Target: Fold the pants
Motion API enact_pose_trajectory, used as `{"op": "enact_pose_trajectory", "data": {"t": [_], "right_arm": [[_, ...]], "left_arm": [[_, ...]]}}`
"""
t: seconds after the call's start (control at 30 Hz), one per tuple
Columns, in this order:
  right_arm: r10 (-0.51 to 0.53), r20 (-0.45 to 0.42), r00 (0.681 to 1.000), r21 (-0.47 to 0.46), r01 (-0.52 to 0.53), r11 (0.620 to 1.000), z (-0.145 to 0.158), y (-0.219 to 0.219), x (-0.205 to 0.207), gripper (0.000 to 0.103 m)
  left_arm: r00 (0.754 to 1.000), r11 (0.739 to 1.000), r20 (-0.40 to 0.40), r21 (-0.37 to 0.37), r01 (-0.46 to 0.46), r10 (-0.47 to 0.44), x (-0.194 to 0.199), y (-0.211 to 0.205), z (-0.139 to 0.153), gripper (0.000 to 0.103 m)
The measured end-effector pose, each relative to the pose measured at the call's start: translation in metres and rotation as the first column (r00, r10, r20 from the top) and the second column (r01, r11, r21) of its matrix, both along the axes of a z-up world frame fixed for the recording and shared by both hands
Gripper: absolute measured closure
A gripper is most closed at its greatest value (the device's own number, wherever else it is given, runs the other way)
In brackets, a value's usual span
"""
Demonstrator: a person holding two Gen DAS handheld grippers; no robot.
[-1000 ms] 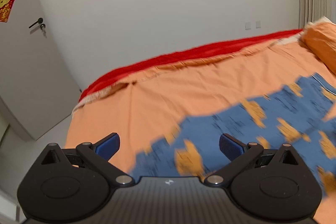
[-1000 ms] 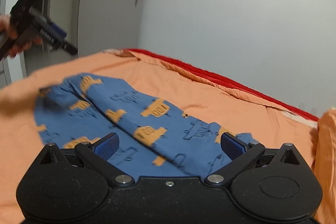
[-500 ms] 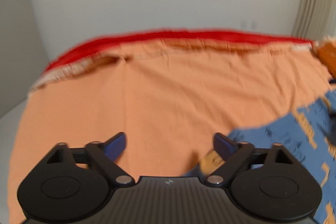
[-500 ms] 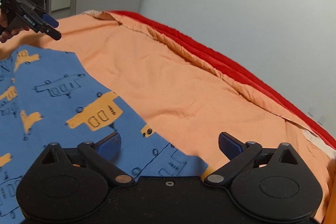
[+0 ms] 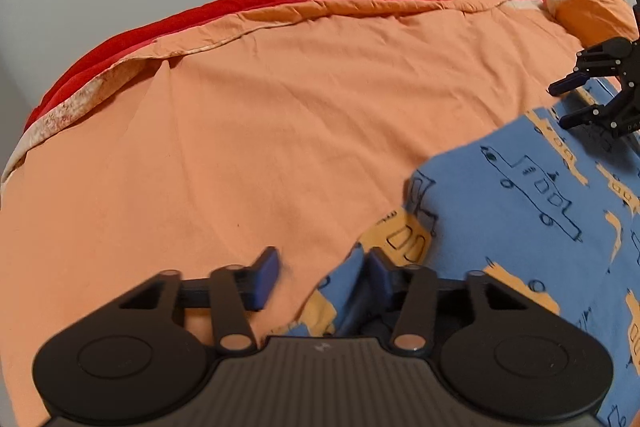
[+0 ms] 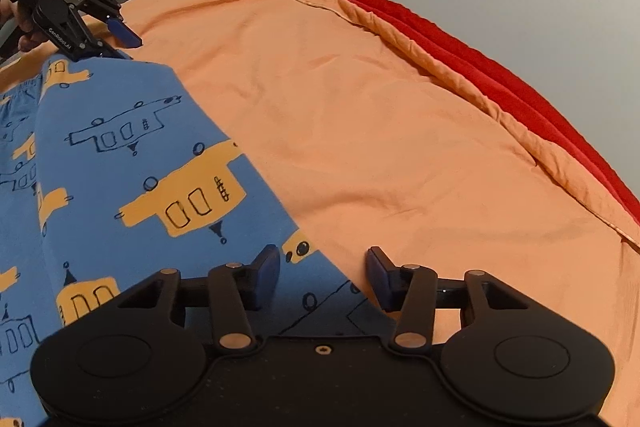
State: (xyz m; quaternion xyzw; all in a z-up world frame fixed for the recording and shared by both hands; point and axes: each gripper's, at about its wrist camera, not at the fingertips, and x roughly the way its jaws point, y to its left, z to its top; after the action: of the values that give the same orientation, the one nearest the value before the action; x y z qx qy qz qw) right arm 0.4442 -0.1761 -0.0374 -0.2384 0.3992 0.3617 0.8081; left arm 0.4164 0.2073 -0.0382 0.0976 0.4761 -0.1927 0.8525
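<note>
With blue cotton pants printed w/ orange vehicles [image 6: 132, 163] lying flat on the orange bed sheet [image 5: 260, 131], left gripper [image 5: 322, 277] & right gripper [image 6: 323, 277] both spread at its edge, so folding seems barely begun.

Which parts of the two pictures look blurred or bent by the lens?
Left wrist view: the left gripper has a smeared left finger; the pants print is sharp; the bed edge bows from fisheye. Right wrist view: all is sharp, the right gripper too; the bed curves likewise; corners are dark.
</note>
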Motion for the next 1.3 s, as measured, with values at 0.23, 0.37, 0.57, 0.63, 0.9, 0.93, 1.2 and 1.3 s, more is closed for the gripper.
{"op": "enact_pose_trajectory", "data": {"t": [0.23, 0.37, 0.57, 0.63, 0.9, 0.93, 1.2, 1.3], "right_arm": [[0.001, -0.037, 0.999, -0.006, -0.002, 1.0, -0.001, -0.007, -0.005, 0.065], [-0.005, 0.02, 1.0, -0.037, 0.006, 0.999, 0.0, -0.001, -0.015, 0.1], [-0.036, 0.148, 0.988, -0.052, 0.044, 0.998, 0.024, 0.007, -0.028, 0.102], [-0.056, 0.214, 0.975, -0.052, 0.069, 0.996, 0.038, 0.012, -0.022, 0.102], [-0.142, 0.39, 0.91, -0.133, 0.208, 0.969, 0.045, 0.066, 0.049, 0.102], [-0.134, 0.381, 0.915, -0.168, 0.211, 0.963, 0.032, 0.075, 0.058, 0.102], [-0.147, 0.307, 0.94, -0.226, 0.222, 0.948, -0.017, 0.085, 0.079, 0.094], [-0.157, 0.285, 0.946, -0.119, 0.197, 0.973, 0.008, 0.078, 0.074, 0.042]], "left_arm": [[1.0, 1.0, 0.009, 0.011, 0.014, -0.014, -0.013, -0.006, 0.003, 0.095], [0.996, 0.997, 0.092, 0.075, -0.025, 0.018, -0.026, -0.018, 0.015, 0.101], [0.935, 0.985, 0.332, 0.071, -0.155, 0.124, -0.04, -0.014, 0.062, 0.102], [0.903, 0.978, 0.4, 0.062, -0.199, 0.158, -0.039, -0.014, 0.072, 0.102], [0.867, 0.937, 0.428, 0.108, -0.332, 0.257, 0.0, -0.013, 0.051, 0.102], [0.873, 0.934, 0.405, 0.108, -0.34, 0.272, 0.007, -0.01, 0.041, 0.102], [0.911, 0.95, 0.295, 0.034, -0.312, 0.288, 0.021, 0.016, 0.006, 0.085], [0.897, 0.946, 0.303, -0.069, -0.317, 0.322, 0.017, 0.035, 0.015, 0.036]]}}
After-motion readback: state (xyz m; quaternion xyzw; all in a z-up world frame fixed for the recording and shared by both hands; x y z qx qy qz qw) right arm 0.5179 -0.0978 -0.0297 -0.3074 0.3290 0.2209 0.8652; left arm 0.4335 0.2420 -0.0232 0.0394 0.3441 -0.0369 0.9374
